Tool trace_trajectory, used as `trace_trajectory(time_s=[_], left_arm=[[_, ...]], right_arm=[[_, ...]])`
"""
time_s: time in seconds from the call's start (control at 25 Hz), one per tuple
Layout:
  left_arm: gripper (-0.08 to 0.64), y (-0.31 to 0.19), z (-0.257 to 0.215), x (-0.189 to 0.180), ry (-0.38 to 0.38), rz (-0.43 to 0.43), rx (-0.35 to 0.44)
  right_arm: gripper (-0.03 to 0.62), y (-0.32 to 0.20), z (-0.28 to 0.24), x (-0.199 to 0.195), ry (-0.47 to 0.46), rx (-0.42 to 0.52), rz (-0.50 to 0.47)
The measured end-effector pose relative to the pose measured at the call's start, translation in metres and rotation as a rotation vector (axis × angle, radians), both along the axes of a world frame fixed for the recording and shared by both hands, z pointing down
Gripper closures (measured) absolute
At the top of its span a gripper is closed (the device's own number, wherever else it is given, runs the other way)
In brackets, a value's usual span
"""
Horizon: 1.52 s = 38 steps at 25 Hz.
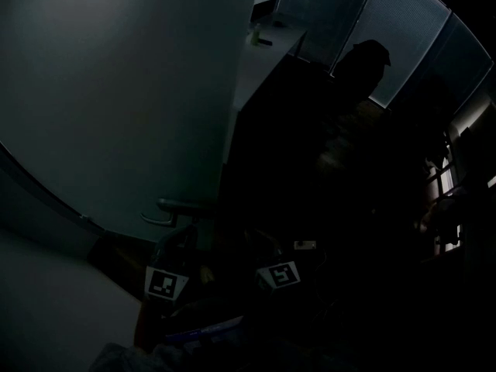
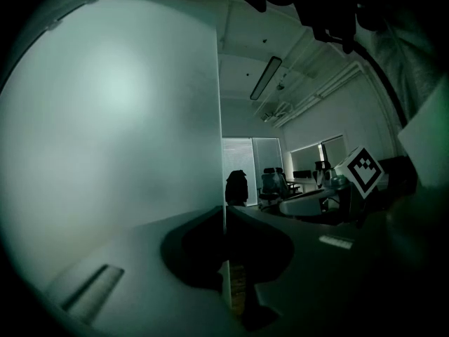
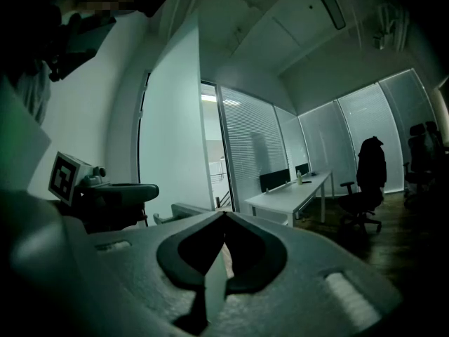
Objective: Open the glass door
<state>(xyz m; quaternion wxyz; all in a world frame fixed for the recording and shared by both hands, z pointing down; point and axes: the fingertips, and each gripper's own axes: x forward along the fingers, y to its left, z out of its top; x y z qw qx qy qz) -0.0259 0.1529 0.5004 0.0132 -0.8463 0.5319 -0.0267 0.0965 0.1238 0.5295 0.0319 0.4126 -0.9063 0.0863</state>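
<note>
Noted left gripper (image 2: 224,207) pinched closed beside the edge of the frosted glass door (image 2: 119,118), right gripper (image 3: 224,213) pressed together, empty. Logged black-and-white square markers (image 1: 165,284) on both grippers.

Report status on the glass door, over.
Left gripper shut at edge of glass door, hold unclear. Right gripper shut, empty. No obstruction seen.

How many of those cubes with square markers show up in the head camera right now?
2. The left cube is low, left of centre, beneath the handle of the glass door; the right cube sits beside it, nearer centre. Darkness may hide others.
</note>
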Motion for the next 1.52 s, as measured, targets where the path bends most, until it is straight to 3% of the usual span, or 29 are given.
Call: trace_trajectory(time_s=[0.2, 1.52], left_arm=[[0.548, 0.003, 0.003, -0.009, -0.058, -0.016, 0.009], [0.555, 0.011, 0.007, 0.005, -0.076, 0.002, 0.002]], right_arm=[[0.591, 0.002, -0.002, 0.001, 0.001, 0.004, 0.003], [0.591, 0.011, 0.002, 0.004, -0.002, -0.004, -0.028]])
